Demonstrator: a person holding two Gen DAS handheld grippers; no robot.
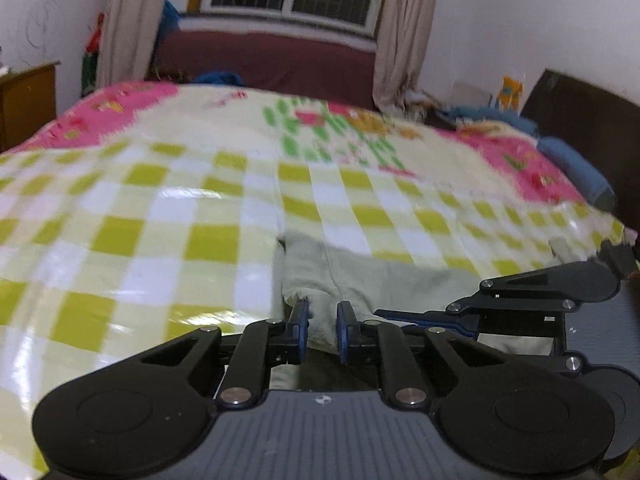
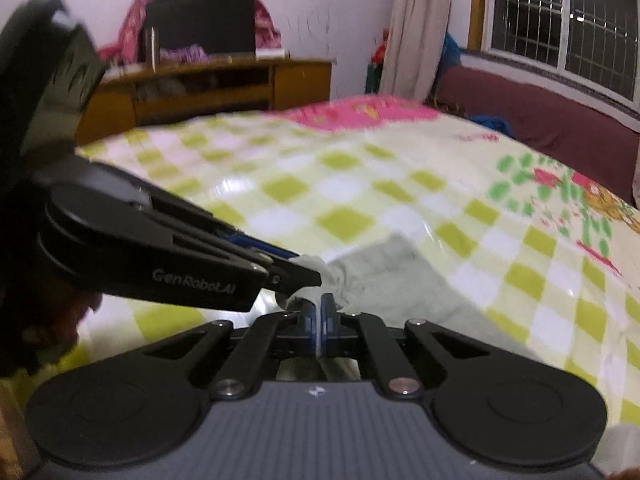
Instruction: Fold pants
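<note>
Pale grey-green pants point(image 1: 360, 276) lie on the checkered bed cover near the front edge; they also show in the right wrist view point(image 2: 384, 280). My left gripper point(image 1: 323, 320) has its blue pads a small gap apart, with a fold of the pants between them. My right gripper point(image 2: 319, 316) is shut on the pants edge, pads pressed together on a thin layer of cloth. The left gripper point(image 2: 304, 272) reaches in from the left in the right wrist view, its tip on the same bunched cloth. The right gripper point(image 1: 400, 314) shows at the right in the left wrist view.
The bed point(image 1: 160, 208) carries a yellow-green checkered cover with pink and green prints at the back. A dark headboard point(image 1: 592, 128) and blue pillow point(image 1: 576, 164) stand at the right. A wooden cabinet point(image 2: 208, 88) and maroon window seat point(image 2: 540, 120) lie beyond the bed.
</note>
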